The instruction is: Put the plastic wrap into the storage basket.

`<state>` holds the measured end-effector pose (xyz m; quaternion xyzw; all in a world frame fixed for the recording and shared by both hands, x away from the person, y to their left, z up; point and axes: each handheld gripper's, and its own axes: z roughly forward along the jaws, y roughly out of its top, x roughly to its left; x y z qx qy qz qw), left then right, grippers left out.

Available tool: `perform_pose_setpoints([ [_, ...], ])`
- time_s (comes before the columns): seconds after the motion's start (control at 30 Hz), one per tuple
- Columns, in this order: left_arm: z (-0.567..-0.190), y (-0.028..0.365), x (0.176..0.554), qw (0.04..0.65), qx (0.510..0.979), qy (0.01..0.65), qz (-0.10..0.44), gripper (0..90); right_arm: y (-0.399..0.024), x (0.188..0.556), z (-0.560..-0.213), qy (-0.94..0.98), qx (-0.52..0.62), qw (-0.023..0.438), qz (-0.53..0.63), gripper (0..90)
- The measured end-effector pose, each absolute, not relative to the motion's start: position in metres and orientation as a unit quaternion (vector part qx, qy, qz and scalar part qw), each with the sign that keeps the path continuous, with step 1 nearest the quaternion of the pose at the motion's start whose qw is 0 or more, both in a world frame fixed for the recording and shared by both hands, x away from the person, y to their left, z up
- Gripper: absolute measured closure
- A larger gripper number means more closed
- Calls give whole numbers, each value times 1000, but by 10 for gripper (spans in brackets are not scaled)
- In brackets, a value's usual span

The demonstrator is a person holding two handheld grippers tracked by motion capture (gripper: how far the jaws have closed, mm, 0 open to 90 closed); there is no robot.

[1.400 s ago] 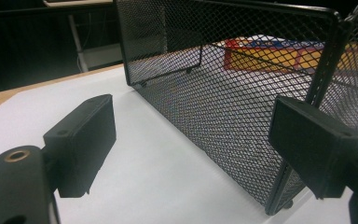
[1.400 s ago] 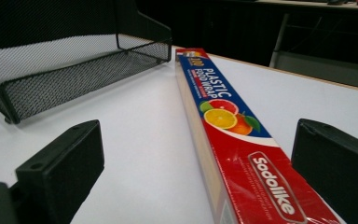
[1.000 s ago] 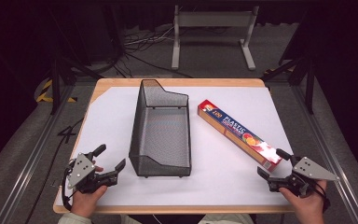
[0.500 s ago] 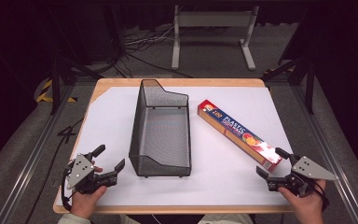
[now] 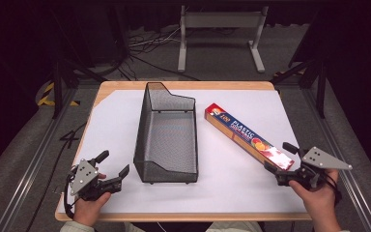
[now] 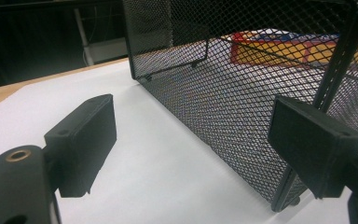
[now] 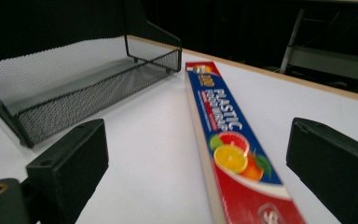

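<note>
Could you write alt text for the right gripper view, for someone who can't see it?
A long plastic food wrap box lies on the white table and runs between the two open black jaws of the right gripper. A black mesh basket sits farther back on the left.

dark room, grey floor (image 5: 24, 159), metal stand (image 5: 220, 34)
</note>
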<state>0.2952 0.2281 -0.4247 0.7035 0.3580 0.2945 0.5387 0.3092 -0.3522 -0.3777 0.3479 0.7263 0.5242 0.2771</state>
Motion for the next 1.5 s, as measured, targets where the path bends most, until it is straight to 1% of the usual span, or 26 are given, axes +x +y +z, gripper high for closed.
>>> perform_pose_setpoints([
  [0.27, -425, 231, 293, 538, 700, 365, 296, 162, -347, 333, -351, 729, 339, 273, 528, 47],
  [0.47, -426, 231, 292, 535, 701, 365, 297, 163, -348, 344, -341, 729, 342, 266, 531, 26],
  [0.57, -426, 230, 293, 535, 701, 366, 297, 164, -346, 354, -337, 734, 345, 252, 528, 25],
  [0.77, -427, 229, 295, 532, 703, 366, 297, 164, -339, 382, -329, 775, 358, 233, 467, 40],
  [0.83, -427, 229, 295, 533, 703, 366, 298, 164, -336, 392, -328, 783, 365, 219, 453, 47],
  [1.0, -427, 230, 294, 532, 702, 366, 299, 164, -329, 410, -326, 794, 373, 213, 430, 48],
  [1.03, -427, 230, 294, 533, 702, 366, 299, 164, -326, 419, -324, 803, 373, 212, 414, 49],
  [1.07, -427, 230, 294, 532, 703, 366, 299, 164, -326, 419, -324, 803, 373, 212, 414, 49],
  [1.17, -427, 231, 294, 531, 702, 367, 301, 165, -323, 430, -323, 809, 385, 188, 403, 54],
  [1.5, -428, 231, 294, 528, 704, 366, 302, 167, -314, 448, -331, 813, 363, 215, 401, 54],
])
